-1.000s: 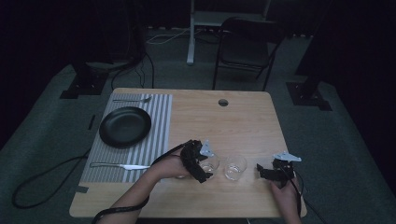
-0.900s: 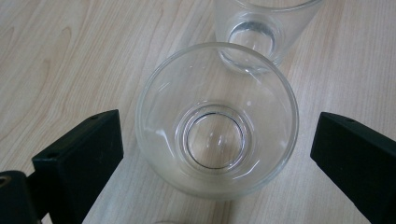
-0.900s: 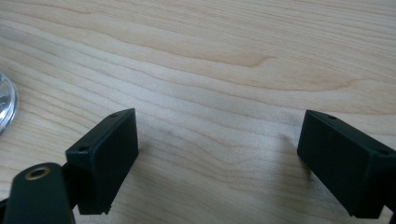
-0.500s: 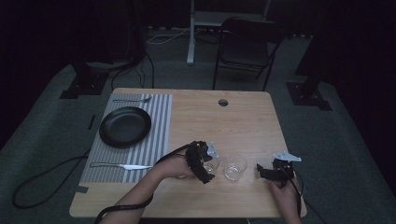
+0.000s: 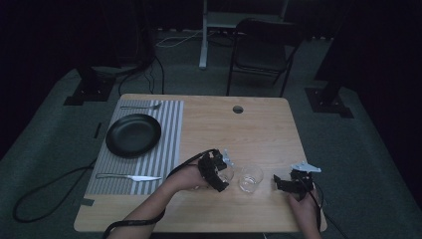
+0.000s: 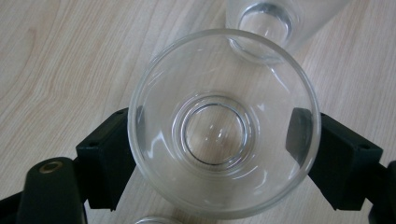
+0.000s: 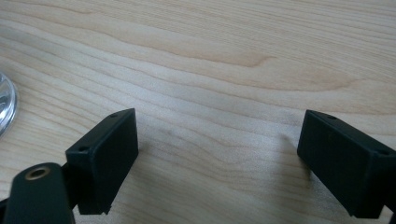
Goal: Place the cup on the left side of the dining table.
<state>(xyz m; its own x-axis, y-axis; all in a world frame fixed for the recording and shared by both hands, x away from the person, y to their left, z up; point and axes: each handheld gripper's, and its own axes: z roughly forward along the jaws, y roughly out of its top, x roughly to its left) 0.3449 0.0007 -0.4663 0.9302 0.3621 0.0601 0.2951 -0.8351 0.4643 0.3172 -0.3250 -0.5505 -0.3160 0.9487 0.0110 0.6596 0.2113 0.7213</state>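
Note:
A clear drinking glass (image 6: 224, 126) stands upright on the wooden table (image 5: 259, 129), seen from above in the left gripper view. My left gripper (image 6: 215, 140) has just been closing its jaws, and both pads now press the glass's sides. From the high view, that gripper (image 5: 221, 173) sits at the table's front middle. A second clear glass (image 5: 250, 178) stands just right of it, also at the top of the left gripper view (image 6: 271, 23). My right gripper (image 5: 282, 183) rests open on bare wood farther right, with nothing between its jaws (image 7: 217, 144).
A striped placemat (image 5: 164, 149) on the left carries a black plate (image 5: 133, 135), a fork (image 5: 139, 106) behind it and a knife (image 5: 130, 177) in front. A round hole (image 5: 238, 109) pierces the table's back. A folding chair (image 5: 261, 55) stands beyond the table.
My left gripper has edged slightly right, settling around the nearer glass. The right gripper and the second glass have kept still.

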